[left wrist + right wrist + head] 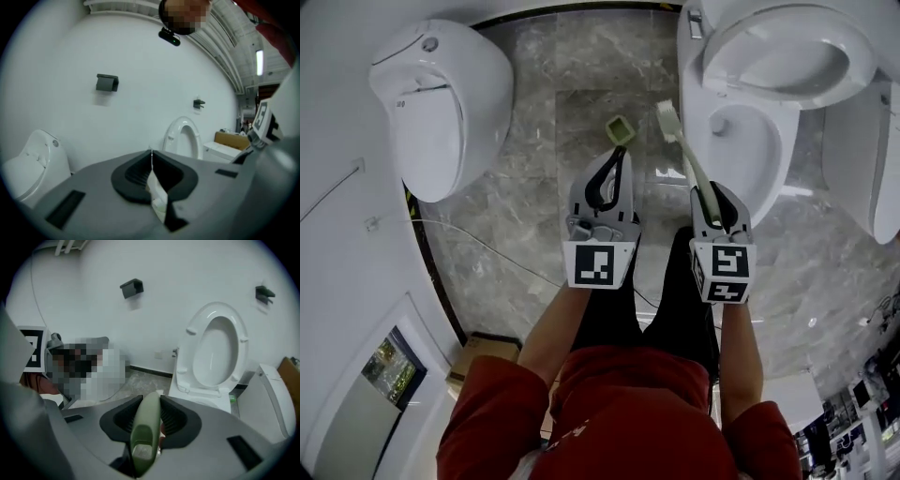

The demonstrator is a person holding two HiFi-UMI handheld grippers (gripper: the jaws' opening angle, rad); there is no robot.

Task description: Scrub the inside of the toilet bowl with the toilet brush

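In the head view, the right gripper (713, 195) clamps the toilet brush (680, 141), its bristles at 11 o'clock beside the open toilet (741, 141). The left gripper (614, 167) pinches a green cup (620, 129). The left gripper view shows only a pale sliver (157, 194) between closed jaws. The right gripper view shows the gripped green handle (145, 427), with the toilet at 1 o'clock.

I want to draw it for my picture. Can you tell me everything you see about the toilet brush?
The toilet brush is long and slim. It has a pale green, plastic-looking handle and a narrow whitish bristle head at the far end. The right gripper is shut on the handle's lower part, and nothing else touches the brush. It is held in the air, slanting away from the person above the grey marble floor. Its head is just beside the open toilet, not inside the bowl yet.
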